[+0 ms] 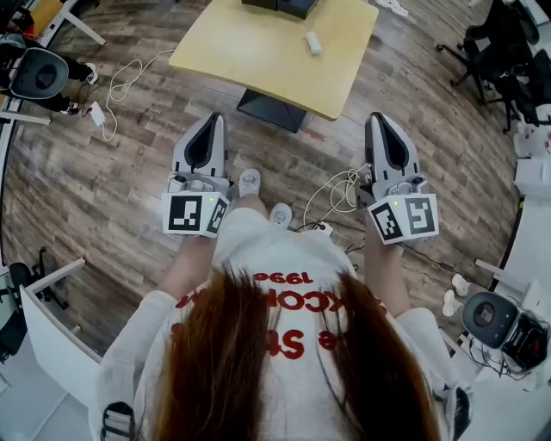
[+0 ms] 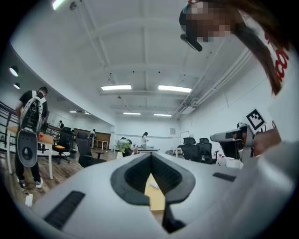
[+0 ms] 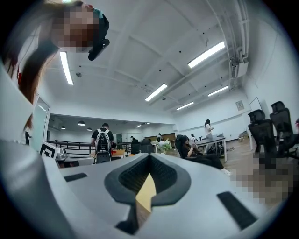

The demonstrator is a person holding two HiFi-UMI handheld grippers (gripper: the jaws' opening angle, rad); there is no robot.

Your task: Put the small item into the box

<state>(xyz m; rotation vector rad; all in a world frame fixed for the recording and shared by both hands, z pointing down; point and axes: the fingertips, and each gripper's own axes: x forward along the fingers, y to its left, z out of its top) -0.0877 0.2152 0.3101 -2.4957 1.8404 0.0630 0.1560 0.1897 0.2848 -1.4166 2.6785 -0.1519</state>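
A small white item (image 1: 313,42) lies on the light wooden table (image 1: 258,65) ahead of me. A dark box (image 1: 281,5) stands at the table's far edge, cut off by the frame. My left gripper (image 1: 212,118) and right gripper (image 1: 379,117) are held side by side over the floor, short of the table, both shut and empty. In the left gripper view the jaws (image 2: 150,157) meet at the tips. The table and the white item (image 2: 154,186) show through the hollow between them. The right gripper (image 3: 149,157) also frames a strip of the table (image 3: 145,193).
The table's dark base (image 1: 271,110) stands on wood flooring. Cables (image 1: 120,82) trail at the left and more cables (image 1: 340,194) lie near my feet. Black office chairs (image 1: 495,52) stand at the right and a white board (image 1: 52,327) at the lower left. Several people are farther back in the room.
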